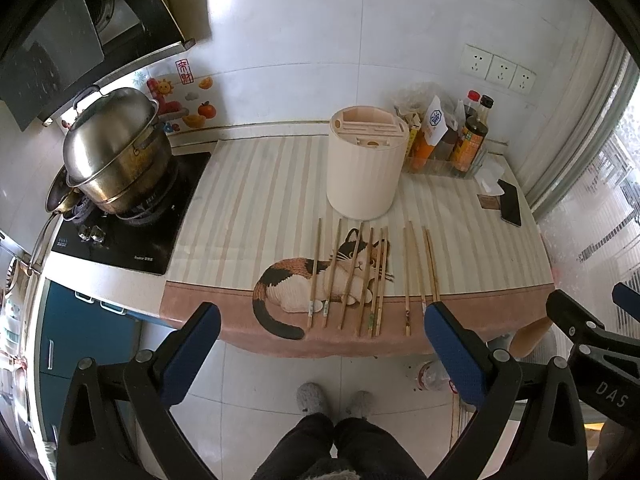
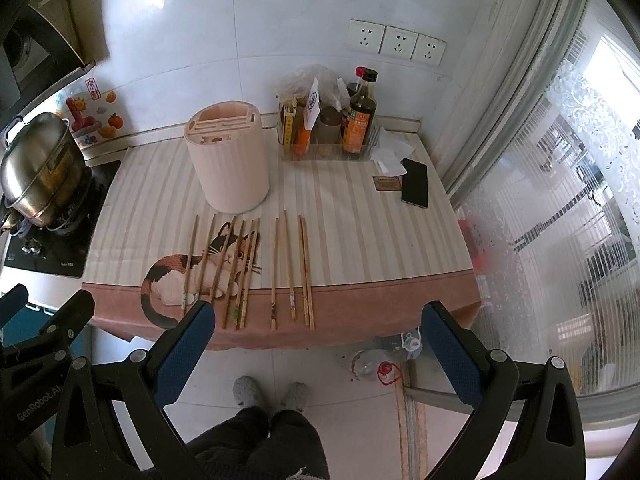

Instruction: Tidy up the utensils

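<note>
Several wooden chopsticks [image 1: 362, 276] lie side by side on the striped cat-print mat [image 1: 256, 200], near its front edge; they also show in the right wrist view [image 2: 248, 268]. Behind them stands a cream cylindrical utensil holder [image 1: 366, 162] with slots on top, seen too in the right wrist view [image 2: 228, 160]. My left gripper [image 1: 322, 320] is open and empty, held in front of the table edge below the chopsticks. My right gripper [image 2: 318, 320] is open and empty, also in front of the table edge; it appears at the right of the left wrist view [image 1: 588, 320].
A steel pot [image 1: 116, 152] sits on the black stove [image 1: 120, 236] at the left. Sauce bottles [image 2: 360, 116] in a clear tray stand at the back right, with a phone [image 2: 415, 182] and tissue nearby. A glass door [image 2: 560, 200] is at the right. Bottles [image 2: 384, 360] lie on the floor.
</note>
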{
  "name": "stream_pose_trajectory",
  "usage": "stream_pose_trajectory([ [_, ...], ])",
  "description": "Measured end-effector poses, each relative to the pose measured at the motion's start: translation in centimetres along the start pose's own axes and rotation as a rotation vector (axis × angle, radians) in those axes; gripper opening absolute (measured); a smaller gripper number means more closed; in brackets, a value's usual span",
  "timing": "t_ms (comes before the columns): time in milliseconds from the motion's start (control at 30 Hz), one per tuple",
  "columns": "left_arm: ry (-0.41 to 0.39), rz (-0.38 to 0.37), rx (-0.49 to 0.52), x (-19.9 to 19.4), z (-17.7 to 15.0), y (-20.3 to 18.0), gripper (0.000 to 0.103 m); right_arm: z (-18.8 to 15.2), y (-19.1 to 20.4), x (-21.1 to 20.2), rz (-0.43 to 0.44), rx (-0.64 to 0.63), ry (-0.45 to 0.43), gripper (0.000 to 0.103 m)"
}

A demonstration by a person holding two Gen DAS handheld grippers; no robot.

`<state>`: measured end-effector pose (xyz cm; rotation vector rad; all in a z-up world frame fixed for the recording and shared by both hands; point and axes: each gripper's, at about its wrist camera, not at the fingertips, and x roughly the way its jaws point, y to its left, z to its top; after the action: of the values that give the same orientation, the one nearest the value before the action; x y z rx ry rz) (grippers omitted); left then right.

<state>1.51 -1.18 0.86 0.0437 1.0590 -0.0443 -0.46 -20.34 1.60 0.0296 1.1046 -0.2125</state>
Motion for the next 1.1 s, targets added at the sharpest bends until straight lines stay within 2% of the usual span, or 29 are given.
stream_pose_trajectory([
  [1100, -0.006, -0.012, 0.008, 0.6, 0.8, 0.2, 0.103, 0.7, 0.2, 0.2, 0.0, 0.002, 0.0, 0.103],
])
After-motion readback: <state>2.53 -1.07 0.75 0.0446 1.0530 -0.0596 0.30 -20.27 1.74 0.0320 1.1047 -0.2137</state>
